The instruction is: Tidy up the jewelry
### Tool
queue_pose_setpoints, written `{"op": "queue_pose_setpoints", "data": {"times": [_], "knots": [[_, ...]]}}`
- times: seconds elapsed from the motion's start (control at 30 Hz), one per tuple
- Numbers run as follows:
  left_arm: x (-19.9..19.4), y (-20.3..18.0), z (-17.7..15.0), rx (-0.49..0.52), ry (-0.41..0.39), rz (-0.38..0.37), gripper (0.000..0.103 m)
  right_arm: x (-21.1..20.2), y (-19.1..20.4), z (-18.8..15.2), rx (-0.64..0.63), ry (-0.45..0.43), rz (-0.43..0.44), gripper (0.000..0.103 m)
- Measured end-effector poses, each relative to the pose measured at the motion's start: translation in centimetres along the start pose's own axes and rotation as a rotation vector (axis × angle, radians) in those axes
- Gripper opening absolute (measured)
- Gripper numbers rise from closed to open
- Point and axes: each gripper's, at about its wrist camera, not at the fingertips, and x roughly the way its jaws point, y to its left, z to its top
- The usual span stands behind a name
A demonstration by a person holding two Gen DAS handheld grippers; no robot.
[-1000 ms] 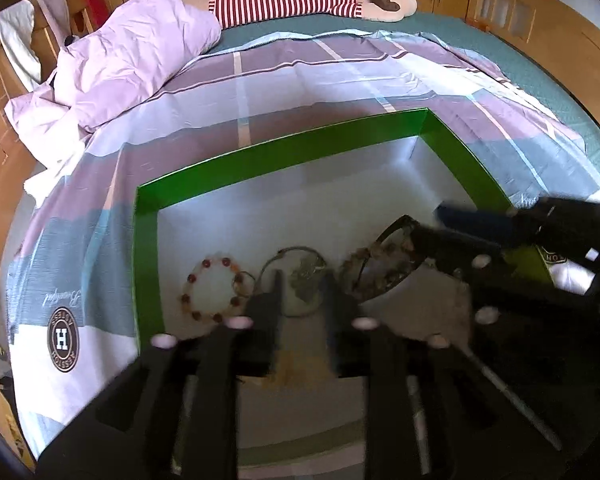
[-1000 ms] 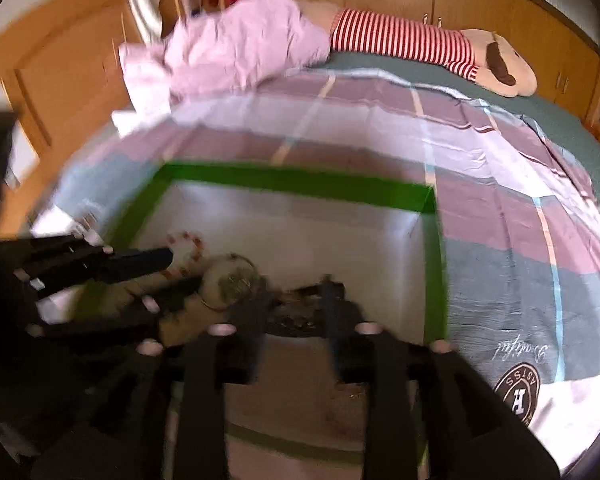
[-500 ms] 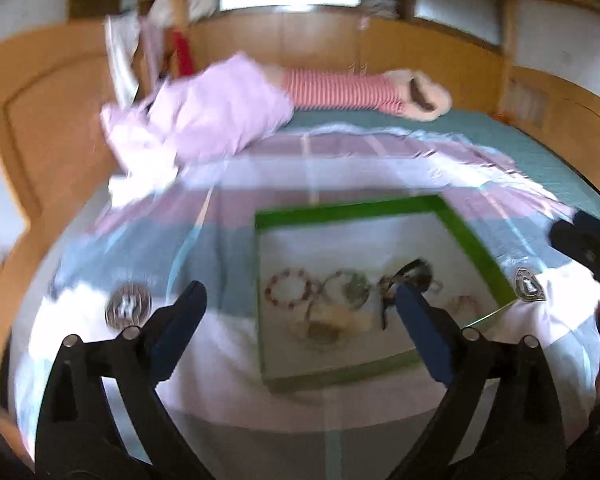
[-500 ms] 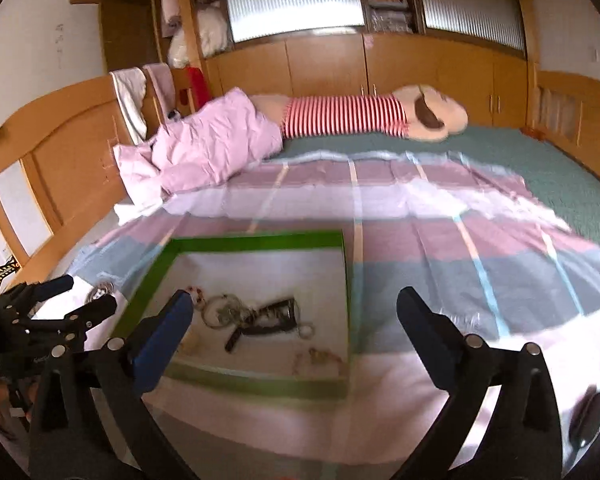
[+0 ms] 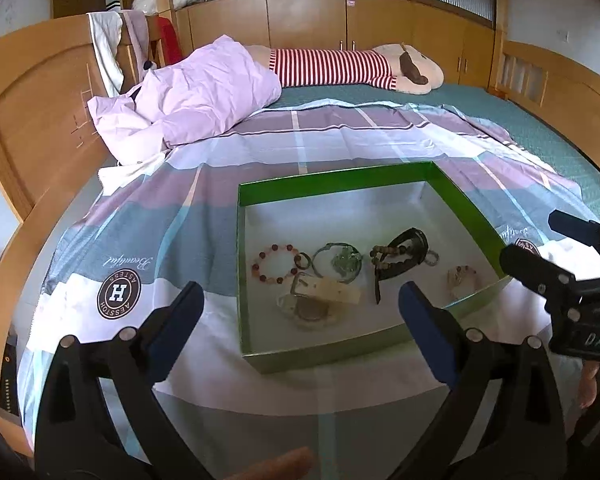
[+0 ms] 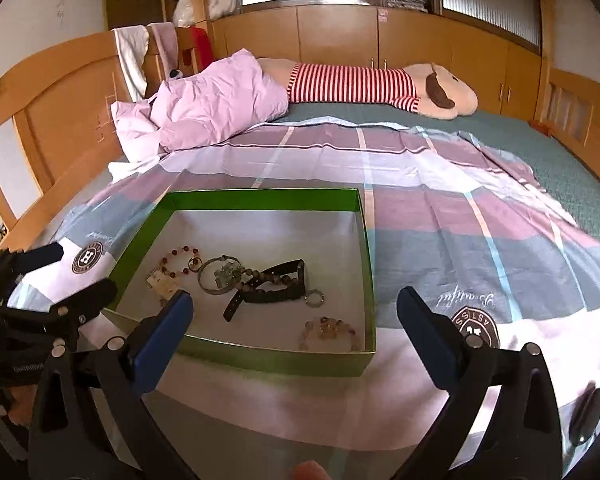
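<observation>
Left gripper (image 5: 298, 312): fingers spread wide, nothing between them, touching nothing; it hangs above the near edge of the bed, near-left of the box.
Left fingers (image 5: 180, 320): blue pads, far apart, the box showing in the gap.
Right gripper (image 6: 294, 314): fingers spread just as wide, holding nothing, touching nothing; it hangs over the near right corner of the box.
Right fingers (image 6: 424, 332): blue pads, clear of box and sheet.
Each in the other's view: right gripper at the right edge of the left wrist view, left gripper at the left edge of the right wrist view; both apart from the box.
Box (image 5: 340, 184): shallow, green walls, pale floor, open top; lies flat on the checked sheet (image 5: 340, 136) in the near half of the bed.
Jewelry, all inside the box, toward its near half:
- Red bead bracelet (image 5: 275, 263): far left of the row, lying flat.
- Metal bangle (image 5: 338, 262): just right of the red bracelet, a greenish charm inside it.
- Black strap (image 5: 406, 254): right of the bangle, tangled with a brown bead string.
- Pale bracelet (image 5: 462, 276): alone near the right wall.
- Cream piece (image 5: 332, 290): near side of the bangle; what it is, cannot tell.
Pink quilt (image 5: 204, 88): bunched at far left.
Striped plush toy (image 5: 340, 68): across the far end of the bed.
</observation>
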Motion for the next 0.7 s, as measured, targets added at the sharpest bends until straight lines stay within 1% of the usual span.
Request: {"op": "queue_pose_setpoints", "data": {"times": [0.2,0.7], "knots": [[0.16,-0.23,-0.16,-0.003,0.008,-0.002,0.098,-0.14,-0.48,0.08,0.029,-0.004,0.007,0.100],[0.44,-0.72,-0.51,0.011,0.020,-0.003,0.098,-0.09,0.18,-0.18,-0.009,-0.006,-0.006,0.100]]}}
